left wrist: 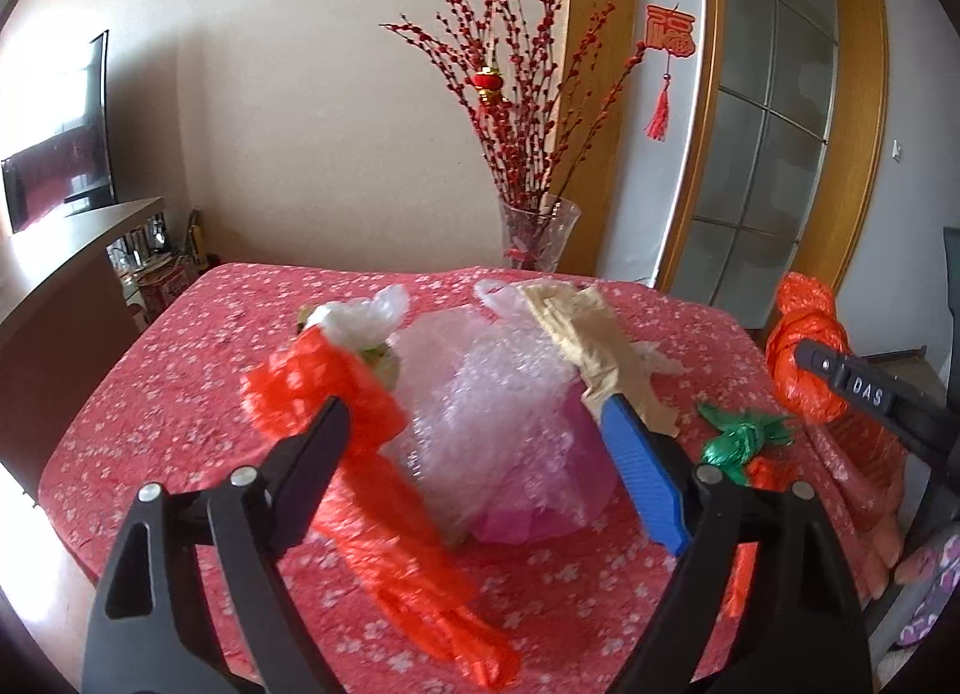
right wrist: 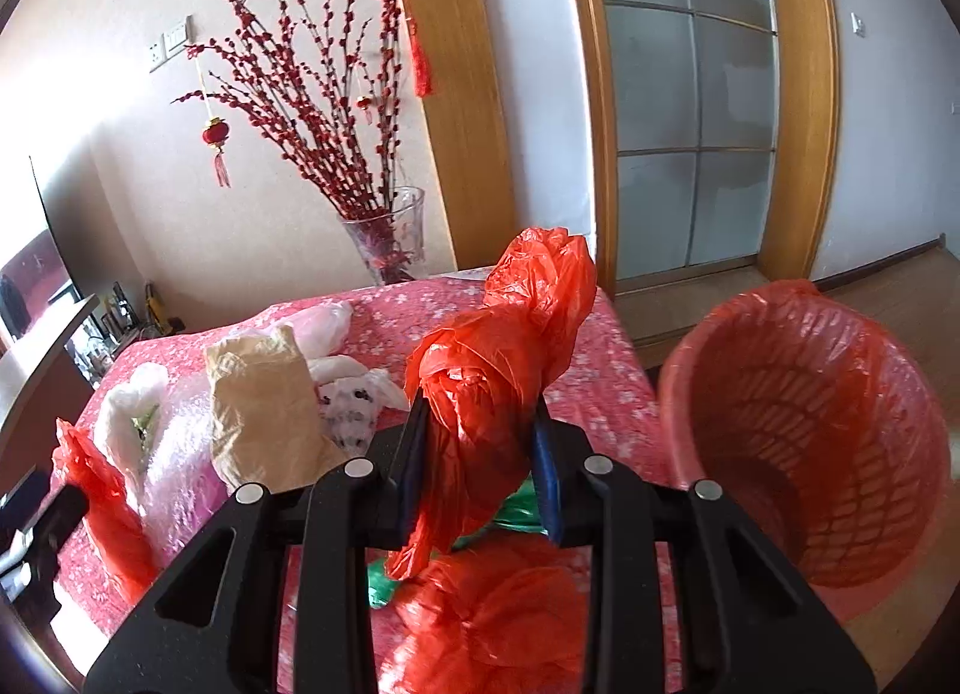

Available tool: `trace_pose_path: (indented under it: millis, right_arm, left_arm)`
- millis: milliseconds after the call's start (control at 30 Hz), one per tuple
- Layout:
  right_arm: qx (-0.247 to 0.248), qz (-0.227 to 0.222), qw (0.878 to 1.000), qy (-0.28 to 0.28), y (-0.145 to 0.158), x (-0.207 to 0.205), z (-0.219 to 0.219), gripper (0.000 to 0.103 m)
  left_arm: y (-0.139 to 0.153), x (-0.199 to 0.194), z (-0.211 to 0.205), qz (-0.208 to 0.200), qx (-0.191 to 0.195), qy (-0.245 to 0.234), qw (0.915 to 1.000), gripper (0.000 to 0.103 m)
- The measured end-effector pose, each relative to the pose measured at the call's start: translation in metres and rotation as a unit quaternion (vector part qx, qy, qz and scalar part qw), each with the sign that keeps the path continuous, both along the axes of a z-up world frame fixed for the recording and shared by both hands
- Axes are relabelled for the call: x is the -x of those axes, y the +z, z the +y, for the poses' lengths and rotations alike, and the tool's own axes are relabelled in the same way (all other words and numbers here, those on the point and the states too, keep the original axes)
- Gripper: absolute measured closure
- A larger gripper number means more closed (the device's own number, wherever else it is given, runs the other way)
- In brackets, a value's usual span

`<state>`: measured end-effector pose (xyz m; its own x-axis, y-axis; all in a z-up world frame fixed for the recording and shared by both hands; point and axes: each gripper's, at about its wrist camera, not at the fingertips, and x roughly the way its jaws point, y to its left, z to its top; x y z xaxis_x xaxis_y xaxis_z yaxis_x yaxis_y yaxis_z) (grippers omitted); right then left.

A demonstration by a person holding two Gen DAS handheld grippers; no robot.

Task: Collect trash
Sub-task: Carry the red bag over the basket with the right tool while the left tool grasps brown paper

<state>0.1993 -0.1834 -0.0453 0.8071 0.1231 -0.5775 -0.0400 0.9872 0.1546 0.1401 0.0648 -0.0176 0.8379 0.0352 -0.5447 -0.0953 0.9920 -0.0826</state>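
My left gripper [left wrist: 471,403] stands open over the red flowered table [left wrist: 180,394]. Bubble wrap [left wrist: 492,394] on pink plastic fills the space between its fingers. An orange bag [left wrist: 336,394] lies against the black left finger, and crumpled brown paper [left wrist: 594,334] meets the blue right pad. My right gripper [right wrist: 480,412] is shut on a knotted orange bag [right wrist: 498,346], held above the table's right side. That bag also shows in the left wrist view [left wrist: 804,346]. A red basket bin [right wrist: 810,424] lined with orange plastic stands to its right. A knotted green bag [left wrist: 735,442] lies on the table.
A glass vase [left wrist: 537,238] of red branches stands at the table's far edge. A white bag [left wrist: 360,316] lies behind the pile, and another orange bag [right wrist: 498,622] lies under my right gripper. A dark sideboard [left wrist: 60,286] with a TV is on the left.
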Motion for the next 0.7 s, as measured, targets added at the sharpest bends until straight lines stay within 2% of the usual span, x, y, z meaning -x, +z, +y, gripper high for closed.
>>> trace_pose_path:
  millis: [100, 167, 233, 367, 467, 533, 567, 600, 700]
  right_arm:
    - [-0.001, 0.001, 1.0, -0.012, -0.002, 0.007, -0.015, 0.072]
    - [-0.003, 0.004, 1.0, -0.019, -0.004, 0.01, -0.024, 0.072]
    - [-0.007, 0.009, 1.0, -0.024, -0.006, 0.012, -0.032, 0.072]
    - [-0.011, 0.016, 0.999, -0.028, -0.011, 0.015, -0.041, 0.072]
    - [-0.017, 0.019, 0.999, -0.027, -0.014, 0.017, -0.046, 0.072]
    - [-0.022, 0.02, 0.999, -0.026, -0.015, 0.019, -0.048, 0.072]
    - [-0.024, 0.02, 0.999, -0.026, -0.015, 0.019, -0.049, 0.072]
    - [-0.026, 0.019, 0.999, -0.026, -0.015, 0.02, -0.049, 0.072]
    - [-0.031, 0.019, 0.999, -0.028, -0.014, 0.021, -0.052, 0.072]
  left_arm:
    - [0.002, -0.025, -0.015, 0.011, 0.021, -0.026, 0.9994, 0.034]
    - [0.001, -0.045, -0.028, 0.027, 0.023, -0.038, 0.9987, 0.036]
    - [-0.006, -0.06, -0.042, 0.041, 0.01, -0.041, 0.9983, 0.037]
    - [-0.019, -0.086, -0.067, 0.072, -0.043, -0.033, 0.9959, 0.037]
    - [-0.033, -0.097, -0.072, 0.096, -0.067, -0.024, 0.9928, 0.038]
    - [-0.039, -0.102, -0.073, 0.105, -0.076, -0.021, 0.9913, 0.044]
    - [-0.041, -0.104, -0.073, 0.108, -0.078, -0.02, 0.9909, 0.051]
    - [-0.043, -0.105, -0.072, 0.108, -0.08, -0.019, 0.9907, 0.064]
    - [-0.043, -0.105, -0.068, 0.107, -0.062, -0.034, 0.9917, 0.088]
